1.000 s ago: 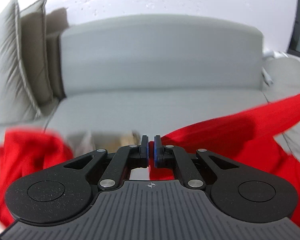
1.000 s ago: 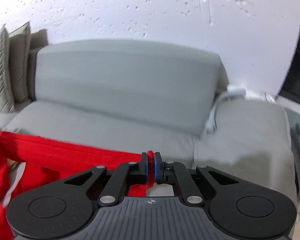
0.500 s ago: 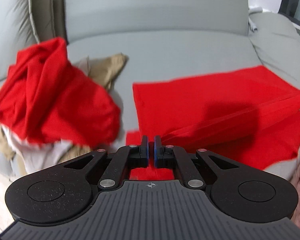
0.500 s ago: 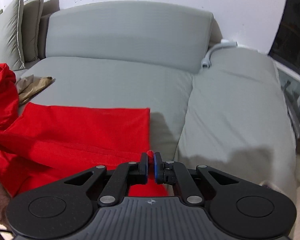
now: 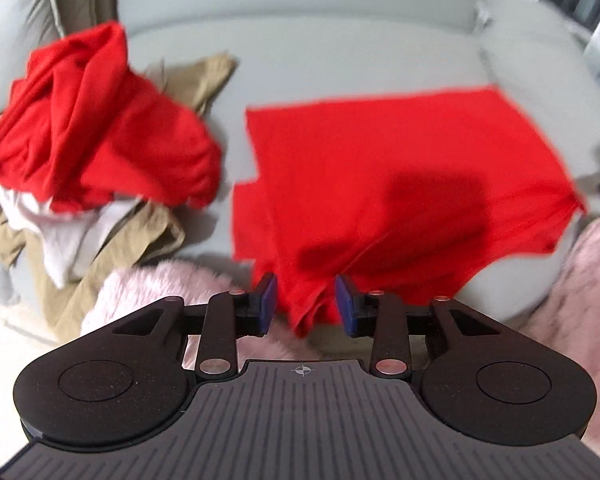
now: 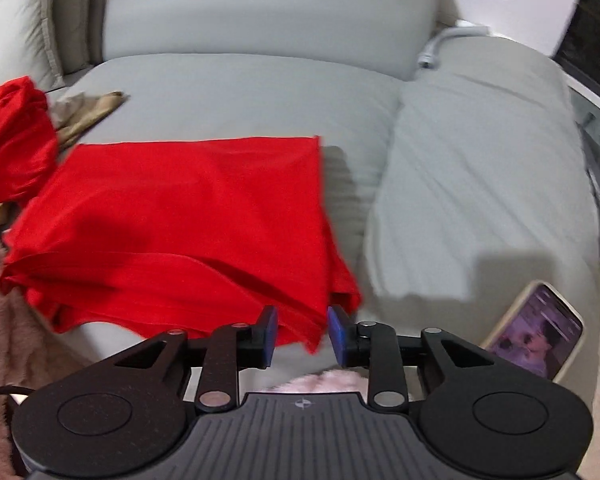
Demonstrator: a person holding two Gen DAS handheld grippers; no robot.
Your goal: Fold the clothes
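Lying flat across the grey sofa seat [image 6: 228, 92], the red garment [image 5: 380, 168] is draping its near edge over the front. Left gripper [image 5: 306, 306] — jaws opening, a hanging corner of red cloth sitting loose between the pads. Right gripper [image 6: 300, 330] — jaws also opening, the garment's other near corner between them, unpinched. Further left, a heap of clothes [image 5: 92, 128] — red, white, khaki — is sitting. A phone [image 6: 536, 332] is resting on the right cushion's front.
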